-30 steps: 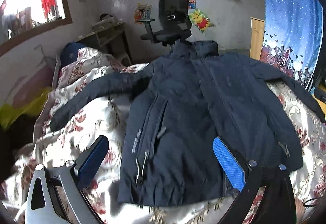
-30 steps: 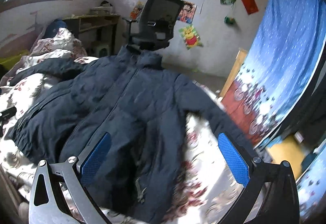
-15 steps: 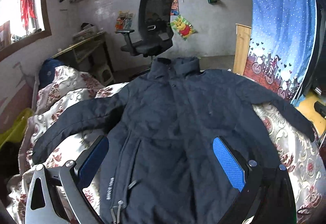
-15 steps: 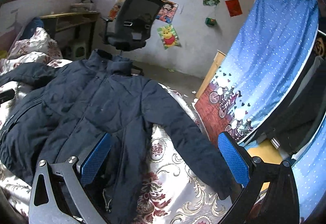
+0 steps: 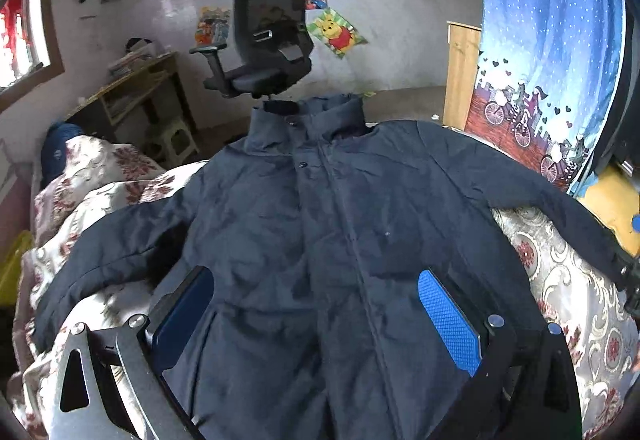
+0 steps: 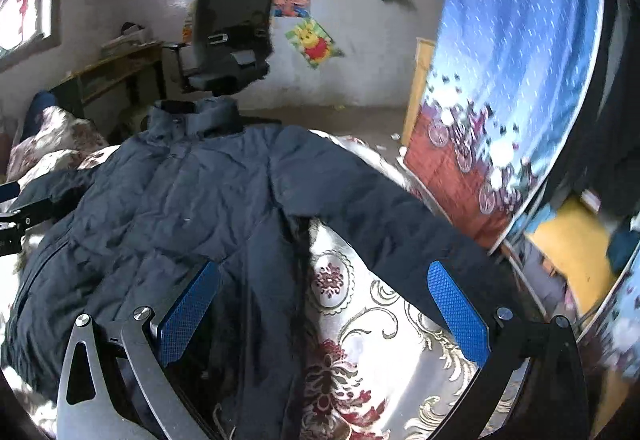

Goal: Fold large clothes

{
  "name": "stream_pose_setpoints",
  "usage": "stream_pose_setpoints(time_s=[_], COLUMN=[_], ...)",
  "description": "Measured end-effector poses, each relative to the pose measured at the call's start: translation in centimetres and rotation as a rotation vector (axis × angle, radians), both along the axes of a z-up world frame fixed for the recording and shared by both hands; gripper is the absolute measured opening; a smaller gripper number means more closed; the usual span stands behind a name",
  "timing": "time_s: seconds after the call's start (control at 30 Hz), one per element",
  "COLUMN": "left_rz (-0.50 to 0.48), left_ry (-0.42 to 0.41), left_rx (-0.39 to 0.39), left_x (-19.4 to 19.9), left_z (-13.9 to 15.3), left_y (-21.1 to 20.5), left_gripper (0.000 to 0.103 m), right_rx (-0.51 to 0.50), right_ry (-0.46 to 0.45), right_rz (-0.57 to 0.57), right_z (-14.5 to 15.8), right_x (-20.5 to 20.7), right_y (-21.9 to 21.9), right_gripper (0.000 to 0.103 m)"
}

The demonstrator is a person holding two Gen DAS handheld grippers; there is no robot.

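A dark navy padded jacket (image 5: 320, 224) lies front-up and spread flat on a bed covered by a floral quilt (image 5: 576, 304), its collar toward 12 o'clock and both sleeves stretched outward — one toward 9 o'clock, the other toward 3 o'clock, where its cuff reaches the quilt's edge. The front is closed, with a snap visible just under the collar.

The left gripper (image 5: 316, 316) hovers over the jacket's lower chest with its jaws spread wide and nothing between them; its blue pads (image 5: 448, 320) frame the front placket. In the right wrist view the right gripper (image 6: 324, 314) is likewise spread wide and empty, poised over the gap where the 3 o'clock sleeve parts from the jacket's body, bare quilt showing between its fingers (this view is somewhat motion-blurred at the right). Whether either tool touches the fabric cannot be told.

Beyond the collar at 12 o'clock stands a black office chair (image 5: 268, 40) against a white wall hung with posters. A wooden desk (image 5: 136, 80) sits at about 10 o'clock, and a blue patterned curtain (image 5: 548, 40) hangs at about 2 o'clock.
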State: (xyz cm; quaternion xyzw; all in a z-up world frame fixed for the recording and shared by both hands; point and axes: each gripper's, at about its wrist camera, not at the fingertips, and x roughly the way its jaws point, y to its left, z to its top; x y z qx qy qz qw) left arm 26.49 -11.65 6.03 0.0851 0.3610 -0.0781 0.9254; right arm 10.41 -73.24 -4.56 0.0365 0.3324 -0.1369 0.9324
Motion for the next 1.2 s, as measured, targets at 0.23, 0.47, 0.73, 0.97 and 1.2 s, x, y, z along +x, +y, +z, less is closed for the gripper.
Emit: stream_pose_setpoints(time_s=[0.23, 0.47, 0.73, 0.97, 1.2], left_rz=[-0.043, -0.118, -0.177, -0.197, -0.162], left_ry=[0.040, 0.072, 0.075, 0.092, 0.183], left_rx=[-0.014, -0.034, -0.092, -0.072, -0.055], left_x=[5.7, 11.2, 16.1, 18.9, 20.6], left_z=[-2.9, -6.5, -8.5, -10.7, -14.0], left_y=[-3.7, -8.9, -14.6, -18.9, -20.5], left_gripper=[0.103, 0.103, 0.103, 0.103, 0.103], right_rx=[0.153, 0.390, 0.817, 0.908, 0.962], right_ry=[0.092, 0.061, -0.136, -0.204, -0.210], right_rz=[-0.119, -0.187, -0.270, -0.381, -0.518], right_z=[-5.2, -9.4, -13.8, -15.5, -16.9], right_x=[2.4, 0.8, -1.2, -0.7, -0.5], right_y=[-4.0, -8.2, -12.2, -13.7, -17.1], right_gripper=[0.102, 0.102, 0.102, 0.097, 0.039])
